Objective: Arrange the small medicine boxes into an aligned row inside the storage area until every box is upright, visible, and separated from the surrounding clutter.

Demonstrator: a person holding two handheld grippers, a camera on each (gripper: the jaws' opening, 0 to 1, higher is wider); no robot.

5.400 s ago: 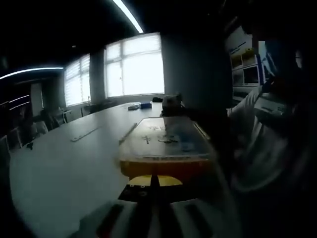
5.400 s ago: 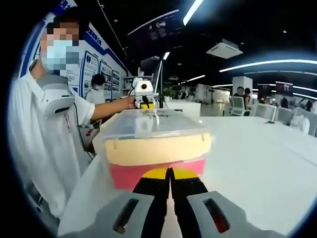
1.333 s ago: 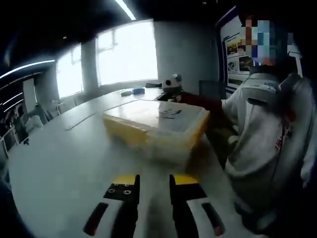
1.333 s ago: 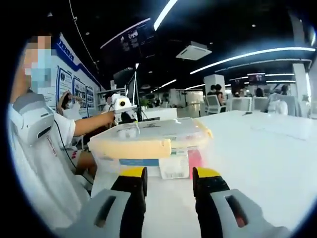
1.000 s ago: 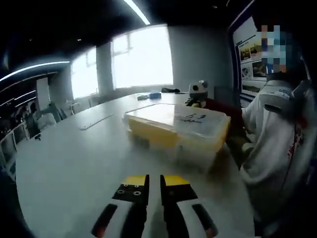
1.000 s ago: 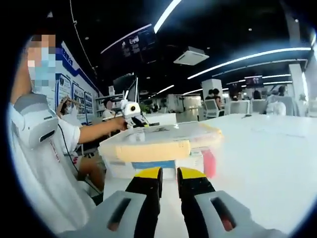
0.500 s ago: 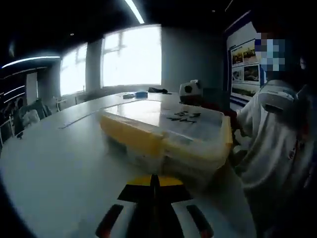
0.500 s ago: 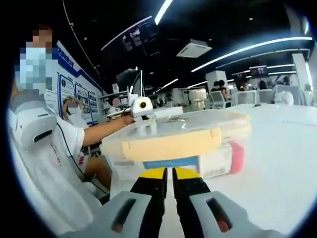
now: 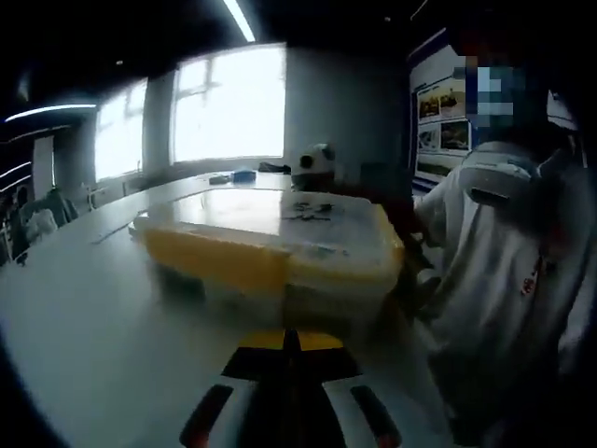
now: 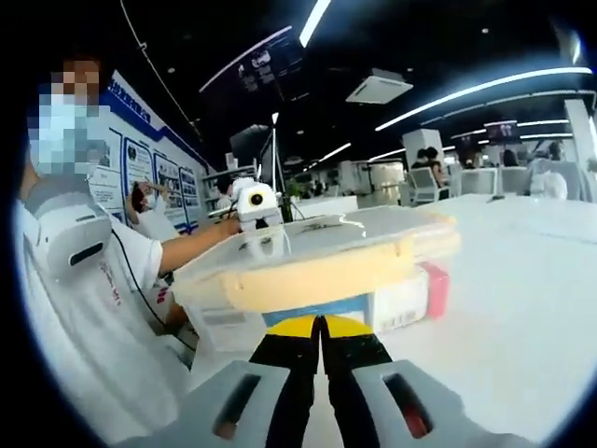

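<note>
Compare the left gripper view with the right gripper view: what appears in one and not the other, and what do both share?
Left gripper view alone: bright windows behind the table.

Right gripper view alone: the medicine boxes seen through the bin's clear wall, one end pink, and ceiling light strips.

Both: the lidded storage bin with yellow clips on the white table, a person in white, and each view's own jaws closed, empty.

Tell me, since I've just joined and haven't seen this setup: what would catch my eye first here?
A clear storage bin with yellow latches and its lid on sits on the white table, with boxes visible through its wall. The right claw and left claw, both shut, point at it from opposite sides. A person in white sits alongside.
</note>
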